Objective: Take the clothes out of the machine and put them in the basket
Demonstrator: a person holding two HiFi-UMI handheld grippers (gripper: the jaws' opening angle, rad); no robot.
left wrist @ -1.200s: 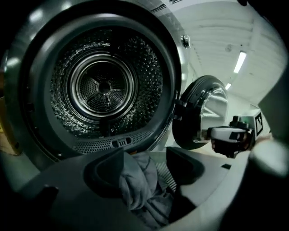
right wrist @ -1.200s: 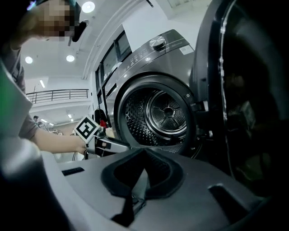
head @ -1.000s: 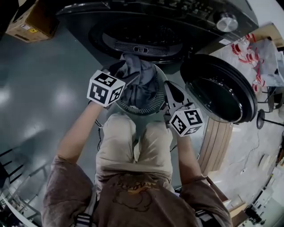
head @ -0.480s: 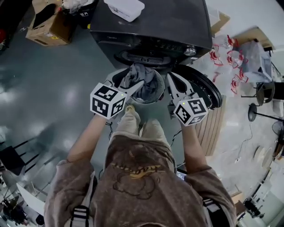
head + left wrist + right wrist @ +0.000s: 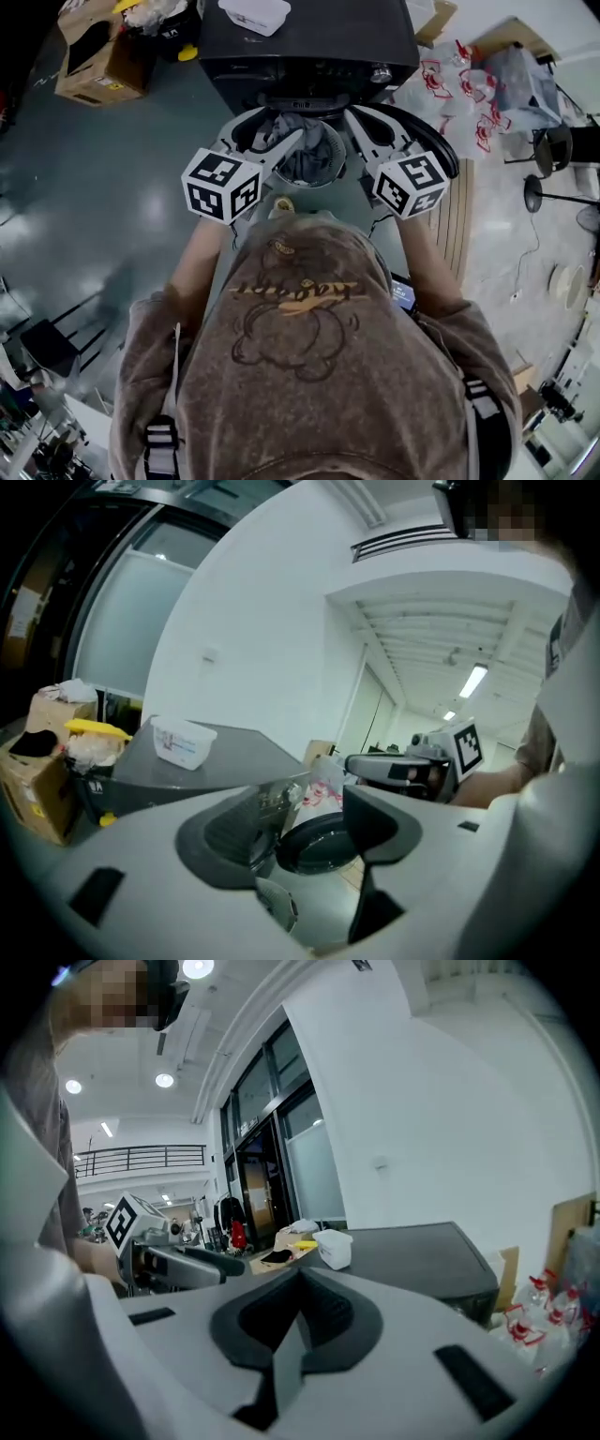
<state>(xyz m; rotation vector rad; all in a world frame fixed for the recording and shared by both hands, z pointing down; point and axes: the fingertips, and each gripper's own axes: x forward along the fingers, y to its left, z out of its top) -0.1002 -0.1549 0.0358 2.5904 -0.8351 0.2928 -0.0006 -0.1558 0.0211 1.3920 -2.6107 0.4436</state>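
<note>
Left fingers apart, right fingers together, both empty. Below, between them: grey clothes heaped over basket rim, risk of spilling out. Washing machine drum unseen, possibly leftovers.

A brown cardboard box sits on the glossy grey-green floor, with a small yellow item near it. A white rectangular plastic tub lies at the top edge. Clear plastic bags with red print are heaped near a pale slatted wooden board.
</note>
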